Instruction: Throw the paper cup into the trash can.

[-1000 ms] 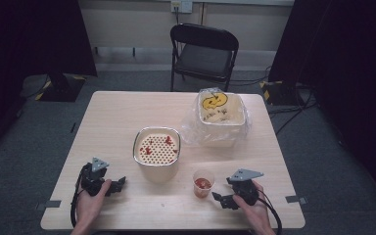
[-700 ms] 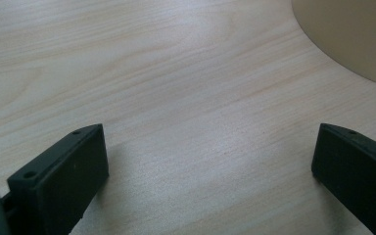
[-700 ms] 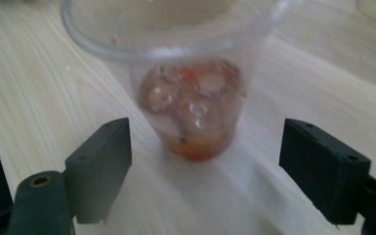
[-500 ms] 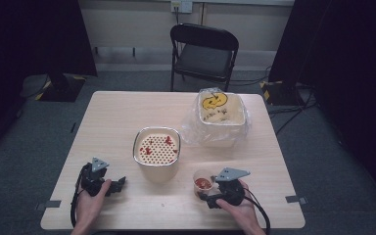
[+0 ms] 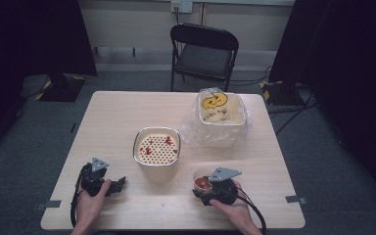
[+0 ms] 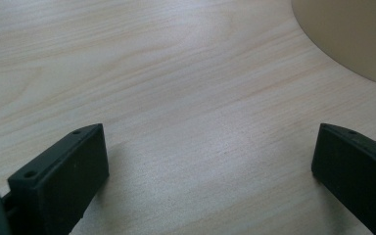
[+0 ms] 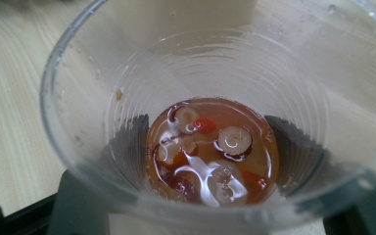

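Table [image 5: 112, 122] of pale wood carries all items noted below. At the near left corner, the left gripper [image 5: 119, 183] rests on the surface in the person's left hand [image 5: 90, 203]. The left gripper view shows its two black jaws standing wide apart with bare wood between them, nothing held; a curved beige wall of the strainer tub [image 6: 352, 39] enters at the upper right of that view, apart from the jaws.

Centre of the table: the strainer tub [image 5: 157, 152] stands upright, a perforated insert at its top bearing a few red pieces.

Right of centre, near edge: a clear plastic cup [image 5: 201, 182] stands upright, just beside the tub's right flank but apart from it. The right gripper [image 5: 199, 192], held in the right hand [image 5: 232, 205], is set against the cup from the near side. Its jaws have just been closing, and the cup is between them. In the right gripper view the cup [image 7: 210, 127] holds a shallow amber liquid with red and pale fruit pieces, and both dark jaws show through the ribbed wall, one at each flank of the base. Whether the pads already press the wall cannot be told.

Far right: a white container [image 5: 222, 113] sits in crumpled clear wrap, well apart from the cup. A black chair [image 5: 203, 51] stands beyond the table.
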